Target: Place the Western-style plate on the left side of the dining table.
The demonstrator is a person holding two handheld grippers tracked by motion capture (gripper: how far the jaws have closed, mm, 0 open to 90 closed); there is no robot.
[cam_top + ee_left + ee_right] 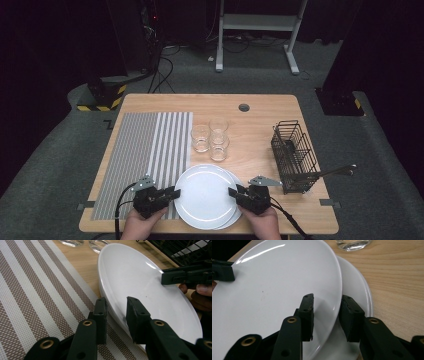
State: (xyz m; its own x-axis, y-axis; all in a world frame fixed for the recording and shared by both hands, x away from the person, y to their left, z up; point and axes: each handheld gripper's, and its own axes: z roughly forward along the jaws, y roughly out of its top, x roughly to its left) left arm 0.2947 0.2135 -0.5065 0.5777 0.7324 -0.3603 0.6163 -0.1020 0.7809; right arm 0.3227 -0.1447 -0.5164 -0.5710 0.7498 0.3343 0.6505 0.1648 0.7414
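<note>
A stack of white plates sits at the table's front middle. My left gripper (pixel 175 192) is at the left rim of the top plate (pixel 205 195) and my right gripper (pixel 231 191) at its right rim. In the left gripper view the rim of the top plate (pixel 140 272) passes between the jaws of my left gripper (pixel 116 306), one above and one below. In the right gripper view my right gripper (pixel 327 302) grips the top plate (pixel 274 277) the same way, its outer jaw wedged over the lower plate (pixel 357 290). Both are shut on it.
A striped placemat (pixel 145 155) covers the table's left part. Three empty glasses (pixel 210 137) stand close behind the plates. A black wire basket (pixel 295 155) is at the right, with utensil handles (pixel 340 171) sticking out toward the table's edge.
</note>
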